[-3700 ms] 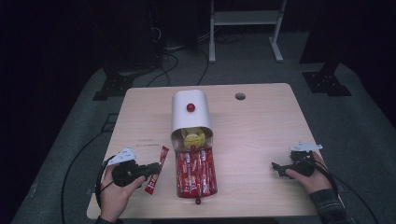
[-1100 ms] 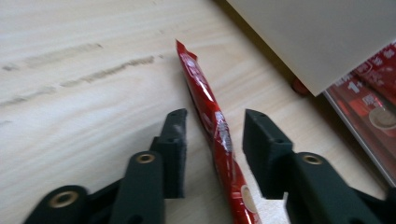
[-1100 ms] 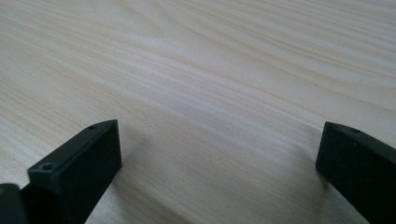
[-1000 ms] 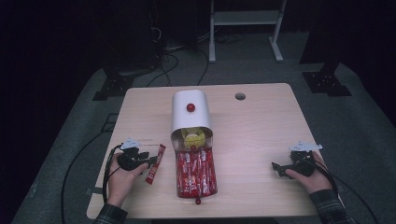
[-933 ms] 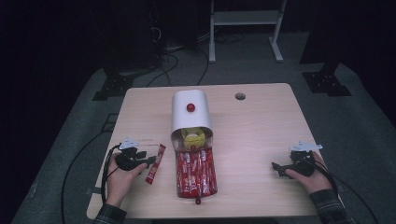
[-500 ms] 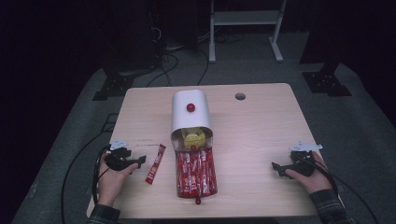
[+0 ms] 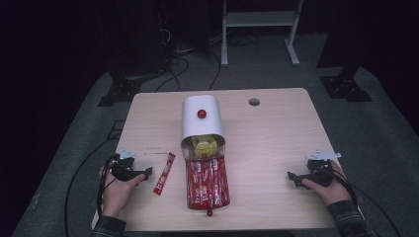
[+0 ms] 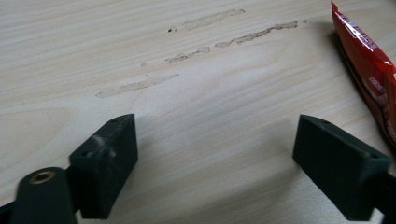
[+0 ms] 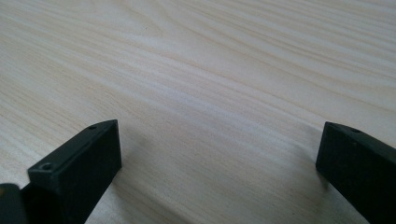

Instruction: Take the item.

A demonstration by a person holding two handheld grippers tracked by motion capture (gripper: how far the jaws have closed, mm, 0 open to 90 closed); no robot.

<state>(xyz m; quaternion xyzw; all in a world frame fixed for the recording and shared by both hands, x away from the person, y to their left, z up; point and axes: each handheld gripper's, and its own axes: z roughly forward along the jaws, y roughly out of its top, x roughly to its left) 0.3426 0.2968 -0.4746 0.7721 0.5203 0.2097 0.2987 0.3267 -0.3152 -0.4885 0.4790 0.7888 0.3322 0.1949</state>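
The left gripper (image 7: 146, 172) rests on the table (image 7: 276, 133), well left of the white box (image 7: 201, 126); its jaws have just been opening and stand wide with nothing between them. The red packet (image 7: 164, 173) lies loose just beside it, nearer the box. Far right of the box, the right gripper (image 7: 292, 177) is spread, empty.

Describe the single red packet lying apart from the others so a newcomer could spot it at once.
Start at the white container lying on its side mid-table, with red packets spilling from its mouth toward the person. Left of that pile lies the lone red packet, flat on bare wood, just right of the left hand-held gripper. It alone touches no other packet.
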